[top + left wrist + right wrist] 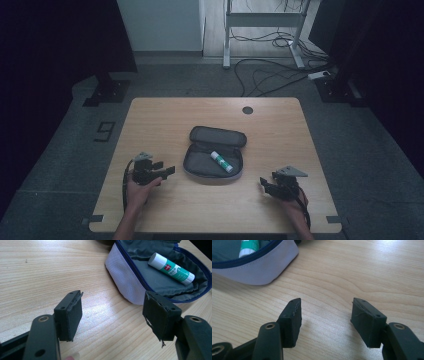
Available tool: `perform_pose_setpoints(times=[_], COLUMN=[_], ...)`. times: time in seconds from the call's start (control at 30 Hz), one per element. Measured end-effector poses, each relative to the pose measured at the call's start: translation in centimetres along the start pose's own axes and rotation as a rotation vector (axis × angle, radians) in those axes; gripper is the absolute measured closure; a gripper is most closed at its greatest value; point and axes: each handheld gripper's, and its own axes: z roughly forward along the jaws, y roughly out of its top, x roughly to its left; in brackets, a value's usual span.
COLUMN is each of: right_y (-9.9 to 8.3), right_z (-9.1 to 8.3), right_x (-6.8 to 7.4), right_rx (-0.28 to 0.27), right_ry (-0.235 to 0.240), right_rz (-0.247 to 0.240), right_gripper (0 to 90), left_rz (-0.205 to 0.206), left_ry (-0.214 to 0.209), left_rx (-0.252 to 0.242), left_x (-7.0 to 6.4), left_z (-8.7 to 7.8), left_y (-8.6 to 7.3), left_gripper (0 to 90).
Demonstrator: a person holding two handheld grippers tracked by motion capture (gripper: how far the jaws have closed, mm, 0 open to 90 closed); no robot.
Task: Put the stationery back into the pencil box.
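An open grey pencil case (200,167) with a blue zip lies in the middle of the wooden table (150,115). Inside it rests a white and green glue stick (221,161), lying on its side. In the left gripper view the case (125,282) and the glue stick (172,268) sit just beyond the jaws. My left gripper (167,170) is held low at the case's left, open and empty (112,315). At the case's right, my right gripper (264,185) is open too, with bare wood between its pads (325,317); the case's edge (259,267) is at that view's upper left.
A dark round grommet (247,110) is set in the table near its far edge. Beyond the table lie floor cables (270,75) and a white desk frame (260,30). Black stand bases (105,92) sit at the far left and far right on the floor.
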Motion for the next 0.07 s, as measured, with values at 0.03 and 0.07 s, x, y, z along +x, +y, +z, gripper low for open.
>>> perform_pose_setpoints(times=[0.03, 0.07], right_y=[-0.02, -0.04], right_z=[0.05, 0.11], right_x=[0.00, 0.01], right_rx=[0.002, 0.005], right_ry=[-0.001, -0.002], right_rz=[-0.001, -0.003], right_gripper=[40.7, 40.5], left_rz=[-0.001, -0.001], left_ry=[0.000, 0.000], left_rx=[0.001, 0.001], left_x=[0.00, 0.00], left_z=[-0.02, -0.02], left_y=[0.02, 0.02], left_gripper=[31.8, 31.8])
